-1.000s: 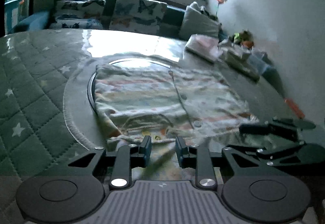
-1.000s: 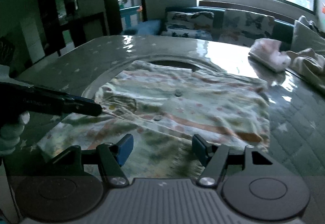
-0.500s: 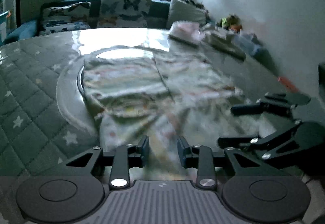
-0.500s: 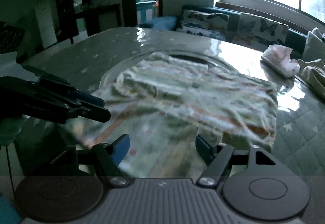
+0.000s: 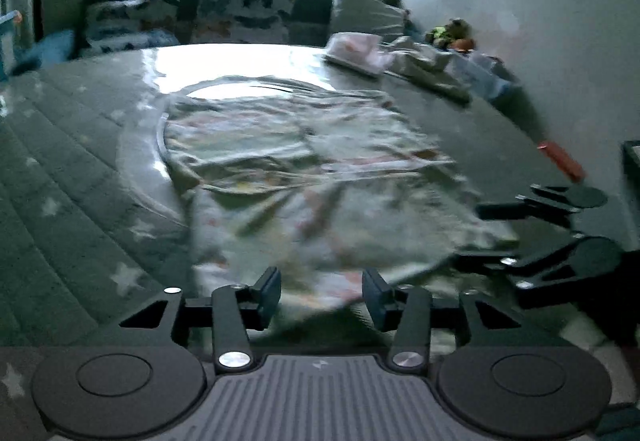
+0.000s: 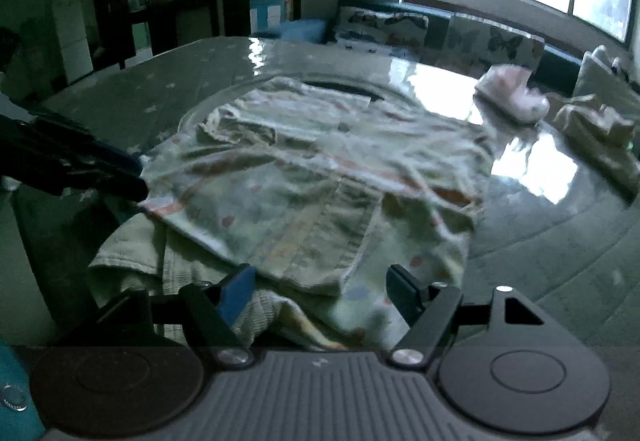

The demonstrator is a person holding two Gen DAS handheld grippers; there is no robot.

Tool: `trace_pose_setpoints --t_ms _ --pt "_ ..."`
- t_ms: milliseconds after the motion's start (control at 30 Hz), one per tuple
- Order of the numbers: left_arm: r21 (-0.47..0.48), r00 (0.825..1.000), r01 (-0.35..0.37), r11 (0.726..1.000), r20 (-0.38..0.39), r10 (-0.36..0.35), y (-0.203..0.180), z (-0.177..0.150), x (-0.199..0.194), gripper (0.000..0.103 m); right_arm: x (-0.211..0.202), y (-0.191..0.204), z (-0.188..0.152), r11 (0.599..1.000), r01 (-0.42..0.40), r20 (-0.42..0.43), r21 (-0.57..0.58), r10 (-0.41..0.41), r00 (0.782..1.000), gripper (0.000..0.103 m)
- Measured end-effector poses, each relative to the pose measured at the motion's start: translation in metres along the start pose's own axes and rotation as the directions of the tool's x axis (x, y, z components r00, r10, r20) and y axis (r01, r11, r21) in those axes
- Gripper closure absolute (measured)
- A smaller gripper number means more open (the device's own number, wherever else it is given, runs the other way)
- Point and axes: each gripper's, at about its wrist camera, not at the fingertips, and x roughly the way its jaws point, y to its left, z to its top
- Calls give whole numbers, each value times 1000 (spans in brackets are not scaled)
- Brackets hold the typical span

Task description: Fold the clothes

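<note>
1. Left wrist view: no writing is readable. The left gripper (image 5: 320,293) sits low at the table's (image 5: 72,177) near edge, fingers spread, nothing between them. The printed garment (image 5: 304,165) lies spread mid-table.
2. Right wrist view: the right gripper (image 6: 320,289) is spread wide over the garment's (image 6: 320,185) near hem, seemingly not pinching; blur hides contact.

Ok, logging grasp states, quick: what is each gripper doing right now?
Left gripper: open, holding nothing, patterned shirt beneath.
Right gripper: open, holding nothing, over the shirt's near edge.
</note>
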Motion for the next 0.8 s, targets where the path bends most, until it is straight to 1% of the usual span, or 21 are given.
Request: trace_pose_setpoints --t_ms 100,167,267,333,433,533,567,600,667,700,800 --pt "11 999 23 1000 -27 -23 -12 0 -4 52 -9 -2 2 1000 11 10 -24 -11 1000 28" --pt "-10 997 35 999 -75 -35 -17 -2 -2 52 -12 -2 0 999 20 5 -44 -19 1000 28" --pt "-37 991 50 998 -124 -54 -19 -7 1 52 -18 -4 -4 997 30 -12 -76 -31 999 27" --pt "-65 985 70 995 -152 -79 -20 -10 4 52 -23 -4 -9 994 38 -23 -103 -40 999 25" --pt "-91 979 93 991 -175 -108 -21 -12 5 52 -29 -2 -16 989 42 -33 -145 -48 998 24" --pt "-110 974 109 988 -186 -128 -22 -12 8 55 -34 2 -24 981 42 -44 -189 -51 998 23" --pt "-116 972 115 987 -191 -136 -23 -12 10 58 -34 3 -26 979 38 -48 -201 -49 998 23" --pt "-122 970 121 985 -195 -144 -23 -12 11 65 -35 4 -28 977 34 -50 -210 -46 998 23" --pt "-124 971 124 984 -191 -146 -21 -10 9 74 -35 7 -31 972 23 -49 -233 -35 998 21" --pt "-125 971 125 984 -189 -147 -21 -9 8 81 -35 9 -32 970 16 -49 -241 -29 998 21" --pt "-141 973 148 979 -158 -169 -16 1 3 85 -35 13 -36 965 -2 -47 -263 -10 999 19"
